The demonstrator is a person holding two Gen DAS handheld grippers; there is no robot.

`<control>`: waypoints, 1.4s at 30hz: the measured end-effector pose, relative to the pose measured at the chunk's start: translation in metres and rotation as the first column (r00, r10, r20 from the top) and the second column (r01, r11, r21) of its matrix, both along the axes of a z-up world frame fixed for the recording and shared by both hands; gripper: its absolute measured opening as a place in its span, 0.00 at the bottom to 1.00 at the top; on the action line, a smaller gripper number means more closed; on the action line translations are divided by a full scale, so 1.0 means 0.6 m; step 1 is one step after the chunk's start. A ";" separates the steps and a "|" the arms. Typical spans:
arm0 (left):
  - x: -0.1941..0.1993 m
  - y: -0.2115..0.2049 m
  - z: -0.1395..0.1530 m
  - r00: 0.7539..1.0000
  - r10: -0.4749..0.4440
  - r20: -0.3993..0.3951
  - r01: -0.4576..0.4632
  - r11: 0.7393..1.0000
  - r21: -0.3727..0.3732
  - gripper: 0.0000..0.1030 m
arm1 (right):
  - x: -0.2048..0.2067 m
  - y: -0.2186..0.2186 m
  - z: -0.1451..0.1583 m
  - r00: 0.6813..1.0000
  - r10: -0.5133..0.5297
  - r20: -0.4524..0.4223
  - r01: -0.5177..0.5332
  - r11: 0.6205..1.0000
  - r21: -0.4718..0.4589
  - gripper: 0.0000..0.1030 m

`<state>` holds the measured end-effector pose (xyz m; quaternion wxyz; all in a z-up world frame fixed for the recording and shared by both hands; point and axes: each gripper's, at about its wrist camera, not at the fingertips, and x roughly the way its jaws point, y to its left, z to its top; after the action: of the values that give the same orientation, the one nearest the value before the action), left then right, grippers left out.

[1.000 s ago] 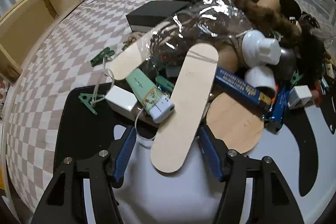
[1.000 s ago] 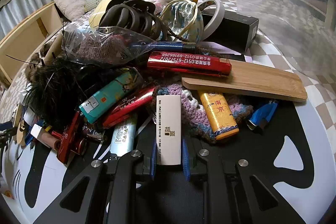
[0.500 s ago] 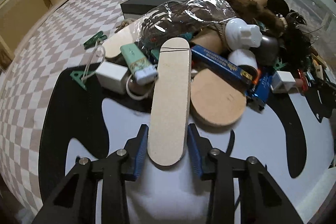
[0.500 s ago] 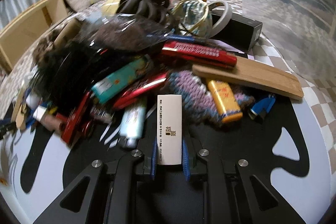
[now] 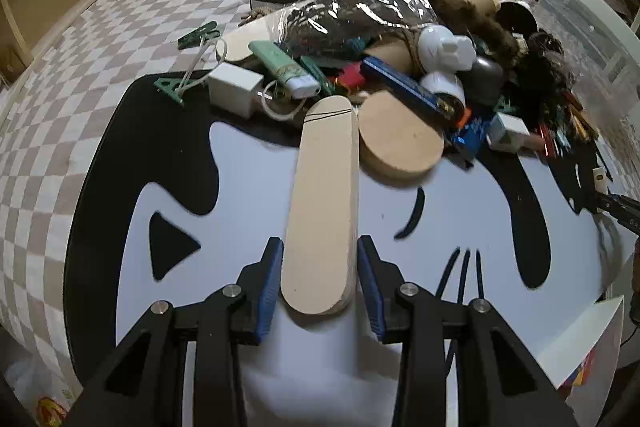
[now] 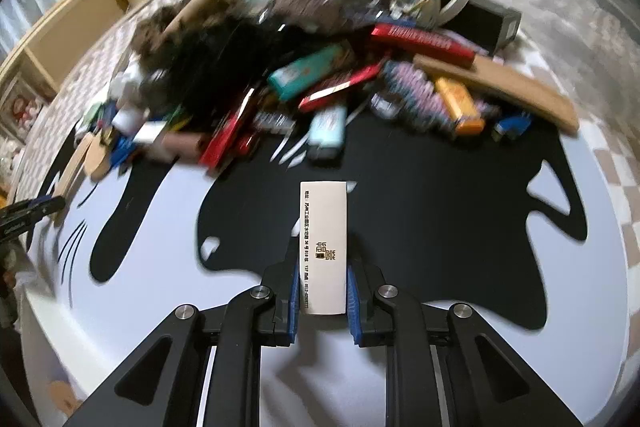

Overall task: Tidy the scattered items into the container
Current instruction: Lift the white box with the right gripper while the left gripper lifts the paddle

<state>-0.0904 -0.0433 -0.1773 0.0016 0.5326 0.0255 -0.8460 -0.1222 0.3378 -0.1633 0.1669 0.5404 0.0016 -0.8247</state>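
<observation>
Left gripper clenched on a long wooden slat, pads on both edges near its rear end. Most of the slat sticks out ahead of the fingers, its far tip just short of the round wooden disc and the clutter pile. Risk: with so much length ahead of the grip the slat may pivot or slide out, and its tip could snag the pile or drag the white charger cable.

Right gripper clamped on a white lighter, which stands out ahead of the fingers over the black-and-white mat. The smooth case could slip out if swung fast; this view is motion-blurred.

Clear container lies far ahead and right of the left gripper, beyond the pile. Both loads must clear the pile and its wall. With both hands carrying, collision near the rim seems likely.
</observation>
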 end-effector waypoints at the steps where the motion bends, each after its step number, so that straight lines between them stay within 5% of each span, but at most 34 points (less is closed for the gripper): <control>1: 0.001 0.003 0.000 1.000 -0.008 -0.001 0.008 1.000 -0.011 0.36 | 0.003 -0.005 0.000 1.000 0.007 0.016 -0.008 1.000 0.007 0.20; 9: -0.014 0.023 -0.003 0.998 -0.033 -0.048 0.028 0.996 -0.090 0.36 | 0.002 -0.006 -0.017 0.999 -0.015 0.028 0.015 1.000 -0.001 0.20; 20: -0.042 0.022 -0.020 0.999 -0.016 -0.042 0.013 0.997 -0.080 0.40 | -0.004 -0.006 -0.017 0.999 0.003 0.047 -0.001 0.999 -0.038 0.20; 22: -0.041 0.022 -0.020 0.999 -0.020 -0.039 0.017 0.998 -0.067 0.40 | -0.002 -0.015 -0.014 0.999 0.029 0.046 -0.027 0.998 -0.049 0.42; 24: -0.038 0.022 -0.019 0.999 -0.023 -0.034 0.021 0.998 -0.056 0.33 | -0.001 -0.028 -0.012 0.997 0.053 0.047 -0.051 0.997 -0.050 0.51; 28: -0.030 0.019 -0.017 1.000 -0.016 -0.021 0.016 1.000 -0.025 0.33 | 0.002 -0.059 -0.011 0.998 0.064 0.019 -0.065 0.996 0.056 0.51; 31: -0.023 0.019 -0.014 0.999 -0.033 -0.009 0.032 0.999 -0.019 0.33 | -0.006 -0.052 -0.011 0.999 0.028 0.026 -0.029 0.999 0.024 0.48; 36: -0.016 0.022 -0.014 0.998 -0.062 -0.004 0.062 0.997 -0.040 0.33 | -0.014 -0.039 -0.013 1.000 0.004 0.016 -0.004 0.999 0.034 0.23; 39: -0.020 0.033 -0.016 0.997 -0.070 -0.021 0.067 0.990 -0.124 0.45 | -0.015 -0.033 -0.018 1.000 0.011 0.027 -0.011 1.000 0.015 0.22; 42: -0.029 0.035 -0.021 0.997 -0.068 -0.032 0.064 0.990 -0.122 0.46 | -0.016 -0.032 -0.020 1.000 0.010 0.029 -0.010 1.000 0.005 0.22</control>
<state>-0.1076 -0.0223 -0.1900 0.0052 0.5169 -0.0434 -0.8549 -0.1321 0.3188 -0.1753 0.1694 0.5528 0.0041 -0.8159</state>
